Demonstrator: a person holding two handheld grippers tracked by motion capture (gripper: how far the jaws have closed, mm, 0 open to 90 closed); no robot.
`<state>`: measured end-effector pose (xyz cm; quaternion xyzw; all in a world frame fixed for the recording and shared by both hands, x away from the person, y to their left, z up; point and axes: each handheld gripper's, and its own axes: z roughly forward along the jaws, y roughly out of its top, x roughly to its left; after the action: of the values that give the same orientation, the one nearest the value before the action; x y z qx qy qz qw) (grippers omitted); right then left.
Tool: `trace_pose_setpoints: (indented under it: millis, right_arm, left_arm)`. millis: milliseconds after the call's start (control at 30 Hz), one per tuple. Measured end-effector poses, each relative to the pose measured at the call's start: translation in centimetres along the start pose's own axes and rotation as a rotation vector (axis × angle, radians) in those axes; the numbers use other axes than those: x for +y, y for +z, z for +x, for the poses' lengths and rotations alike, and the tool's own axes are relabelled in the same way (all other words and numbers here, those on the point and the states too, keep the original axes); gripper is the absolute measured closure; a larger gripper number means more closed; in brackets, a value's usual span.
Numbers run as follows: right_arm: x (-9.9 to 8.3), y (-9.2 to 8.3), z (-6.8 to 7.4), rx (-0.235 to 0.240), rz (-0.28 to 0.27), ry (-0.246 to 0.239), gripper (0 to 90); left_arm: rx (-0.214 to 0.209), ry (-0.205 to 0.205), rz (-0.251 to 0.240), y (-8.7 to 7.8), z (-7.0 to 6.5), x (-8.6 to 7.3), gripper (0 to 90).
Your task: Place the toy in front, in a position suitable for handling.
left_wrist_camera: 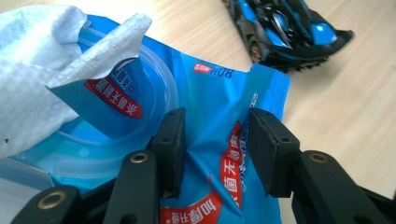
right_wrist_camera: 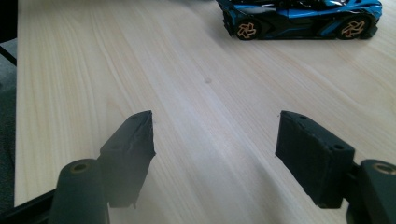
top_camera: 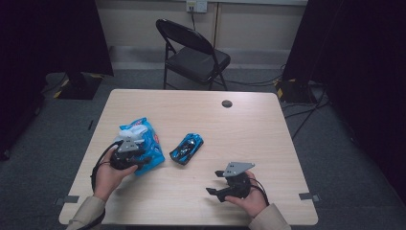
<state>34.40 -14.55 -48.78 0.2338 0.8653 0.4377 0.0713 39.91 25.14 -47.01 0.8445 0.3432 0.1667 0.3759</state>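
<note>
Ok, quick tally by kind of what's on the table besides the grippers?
Blue wet-wipe pack, a wipe sticking out of it: 1
Blue and black toy car: 1
Total: 2

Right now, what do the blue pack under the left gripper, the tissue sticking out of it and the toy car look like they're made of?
Blue pack: thin glossy plastic film; it creases and shines between the left gripper pads.
Tissue: soft matte white cloth or paper, with a fibrous, crumpled surface.
Toy car: probably hard plastic, glossy blue and black panels; diecast metal can't be ruled out.
</note>
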Motion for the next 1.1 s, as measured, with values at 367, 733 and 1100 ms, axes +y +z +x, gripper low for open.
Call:
trace_pose_setpoints:
  millis: [367, 733, 1100]
  right_arm:
    - [-0.7, 0.1, -0.6, -0.041, 0.036, -0.019, 26.2]
    - [-2.6, -0.9, -2.6, -0.115, 0.068, 0.035, 19.1]
    - [-3.5, -1.9, -3.3, -0.163, 0.085, 0.038, 13.9]
  left_arm:
    - [0.009, -0.029, 0.004, 0.6, 2.5, 0.4, 57.8]
    - [-0.001, -0.084, -0.049, 0.0, 1.2, 1.6, 24.0]
    - [-0.105, -0.043, -0.06, 1.8, -3.5, 5.9, 16.4]
